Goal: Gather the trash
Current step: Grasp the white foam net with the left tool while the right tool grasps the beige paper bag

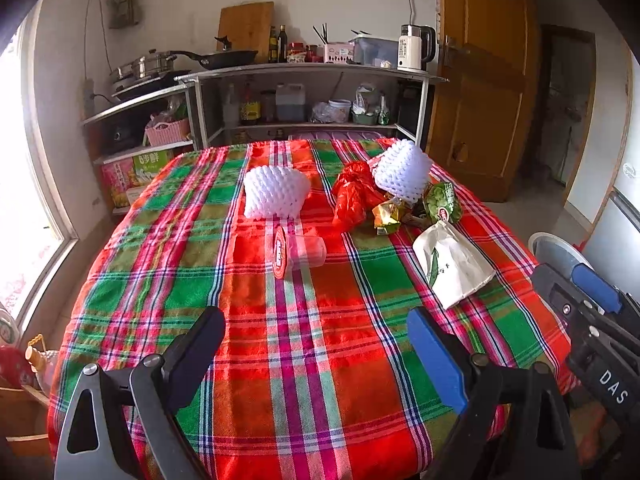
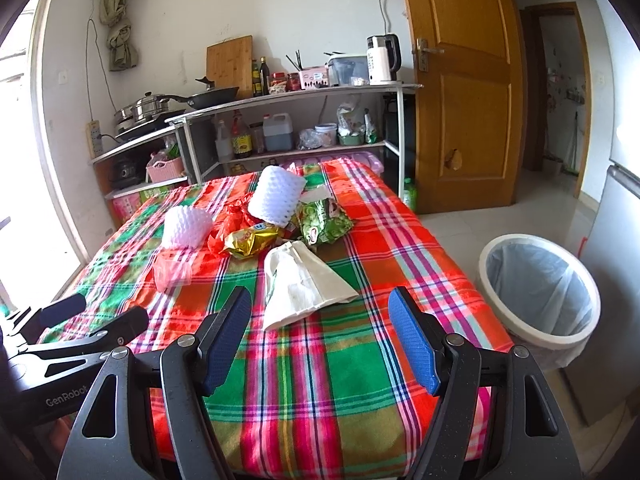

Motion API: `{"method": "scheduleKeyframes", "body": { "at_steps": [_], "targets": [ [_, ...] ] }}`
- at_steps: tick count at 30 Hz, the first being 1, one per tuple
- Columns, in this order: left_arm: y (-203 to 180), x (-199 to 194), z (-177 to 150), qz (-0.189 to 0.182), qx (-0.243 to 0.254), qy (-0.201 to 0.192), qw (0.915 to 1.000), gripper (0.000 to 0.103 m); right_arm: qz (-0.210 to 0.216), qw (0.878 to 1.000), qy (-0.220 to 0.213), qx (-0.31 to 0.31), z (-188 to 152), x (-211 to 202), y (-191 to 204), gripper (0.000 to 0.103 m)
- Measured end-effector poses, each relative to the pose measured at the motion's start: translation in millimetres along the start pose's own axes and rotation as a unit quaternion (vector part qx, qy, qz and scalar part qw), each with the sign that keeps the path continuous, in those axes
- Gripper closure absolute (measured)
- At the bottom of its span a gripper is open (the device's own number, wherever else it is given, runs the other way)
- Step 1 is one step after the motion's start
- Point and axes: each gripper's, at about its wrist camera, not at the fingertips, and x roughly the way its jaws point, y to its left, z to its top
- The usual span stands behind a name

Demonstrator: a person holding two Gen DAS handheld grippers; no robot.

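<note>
Trash lies on the plaid tablecloth (image 1: 320, 360): two white foam nets (image 1: 276, 192) (image 1: 402, 170), a red plastic bag (image 1: 354, 196), a gold wrapper (image 1: 390, 214), a green snack bag (image 1: 442, 202), a white paper bag (image 1: 452, 264) and a clear plastic cup with a red lid (image 1: 298, 254). The paper bag (image 2: 304, 284) lies just ahead of my right gripper (image 2: 320, 304). My left gripper (image 1: 316, 324) is open and empty over the near table. My right gripper is open and empty. A white trash bin (image 2: 540, 284) with a liner stands on the floor to the right of the table.
Metal shelves (image 1: 304, 72) with pans, bottles and a kettle stand behind the table. A wooden door (image 2: 460, 80) is at the right, a window at the left. The other gripper shows at each view's edge (image 1: 592, 312) (image 2: 92, 320).
</note>
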Motion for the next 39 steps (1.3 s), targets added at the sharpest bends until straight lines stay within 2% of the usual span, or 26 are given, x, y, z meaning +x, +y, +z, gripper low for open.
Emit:
{"method": "scheduleKeyframes", "body": {
  "at_steps": [6,8,11,14,18,20,23,27,30,33,35,38,39],
  "targets": [
    [26,28,13,-0.032,-0.031,0.026,0.9987,0.01,0.046,0.998,0.038,-0.002,8,33,-8,0.032],
    [36,31,21,-0.045,-0.038,0.012,0.9982,0.01,0.047,0.998,0.046,-0.008,11,44,-8,0.032],
    [48,45,36,-0.041,-0.034,0.015,0.9985,0.01,0.06,0.996,0.061,-0.019,17,64,-10,0.031],
    [66,57,49,-0.053,-0.059,0.017,0.9967,0.01,0.061,0.995,0.078,-0.007,20,85,-16,0.031],
    [81,73,66,-0.045,-0.073,0.018,0.9962,0.003,0.065,0.993,0.099,-0.016,25,107,-16,0.031],
    [88,84,76,-0.043,-0.08,0.024,0.9956,0.003,0.074,0.992,0.105,-0.019,28,114,-15,0.031],
    [93,104,89,-0.044,-0.077,0.041,0.9952,0.003,0.098,0.987,0.124,-0.011,32,127,-14,0.031],
    [96,132,103,-0.038,-0.076,0.062,0.9945,0.003,0.101,0.985,0.139,-0.02,32,139,-11,0.031],
    [98,150,110,-0.053,-0.083,0.079,0.992,0.003,0.106,0.983,0.151,-0.019,31,146,-10,0.032],
    [92,160,116,-0.038,-0.062,0.079,0.9942,0.003,0.105,0.98,0.167,-0.017,29,154,-11,0.032],
    [88,169,118,-0.049,-0.064,0.089,0.9928,0.003,0.105,0.979,0.172,-0.021,29,155,-10,0.032],
    [86,180,120,-0.037,-0.062,0.101,0.9922,0.007,0.106,0.978,0.174,-0.033,28,156,-6,0.032],
    [86,183,120,-0.032,-0.062,0.102,0.9923,0.01,0.11,0.978,0.176,-0.033,28,158,-5,0.036]
  ]
}}
